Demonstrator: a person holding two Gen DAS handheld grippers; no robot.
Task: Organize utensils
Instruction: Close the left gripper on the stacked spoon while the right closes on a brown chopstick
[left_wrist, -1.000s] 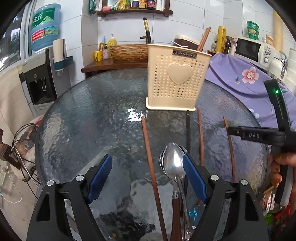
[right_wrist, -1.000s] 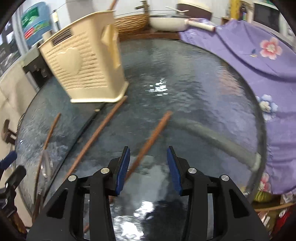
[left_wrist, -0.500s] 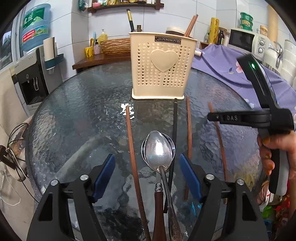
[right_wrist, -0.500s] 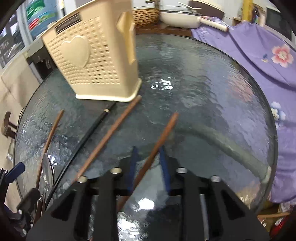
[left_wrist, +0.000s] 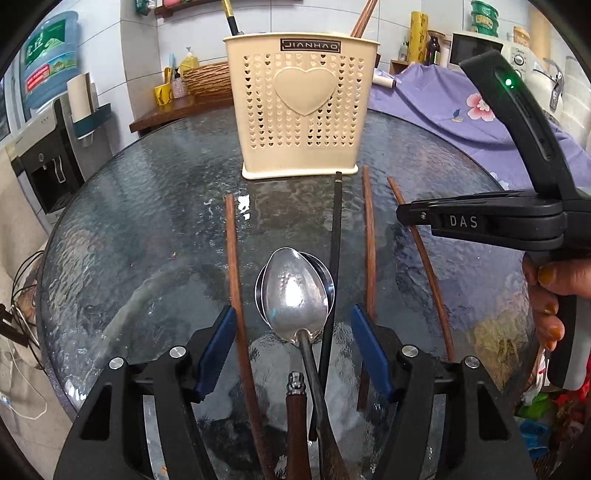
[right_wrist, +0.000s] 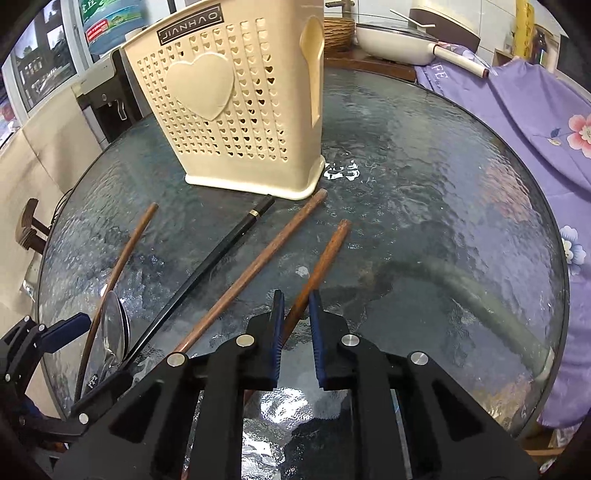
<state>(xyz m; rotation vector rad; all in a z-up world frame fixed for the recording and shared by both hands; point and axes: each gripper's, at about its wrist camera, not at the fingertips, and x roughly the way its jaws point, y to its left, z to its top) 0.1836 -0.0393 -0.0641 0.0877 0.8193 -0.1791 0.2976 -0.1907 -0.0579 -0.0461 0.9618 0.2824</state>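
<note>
I am at the pick-up step, working both hands at once on the loose pieces lying on the glass table (right_wrist: 443, 184).

In the right wrist view my right gripper (right_wrist: 297, 325) sits low in the frame. Its jaws have just been closing and now hold the rightmost wooden chopstick (right_wrist: 325, 258) between the blue pads. I judge the pads are pressing on it, though the contact is partly hidden by the stick itself. The free end of that stick points up-frame toward the cream utensil holder (right_wrist: 236, 110), which stands upright in the upper left of that view.

In the left wrist view my left gripper (left_wrist: 291, 343) stands wide at the bottom centre. Its jaws have been narrowing but grip nothing. Between them lie the stacked spoons (left_wrist: 295, 288), a black chopstick (left_wrist: 334, 240) and a brown chopstick (left_wrist: 232, 258) close against the left pad.

The holder is at top centre of the left view, with a few sticks already standing in it.

Next, I think the right hand must lift its chopstick, turn it upright and drop it into the holder. The left needs to centre on one spoon handle, or it may catch several items together.
</note>
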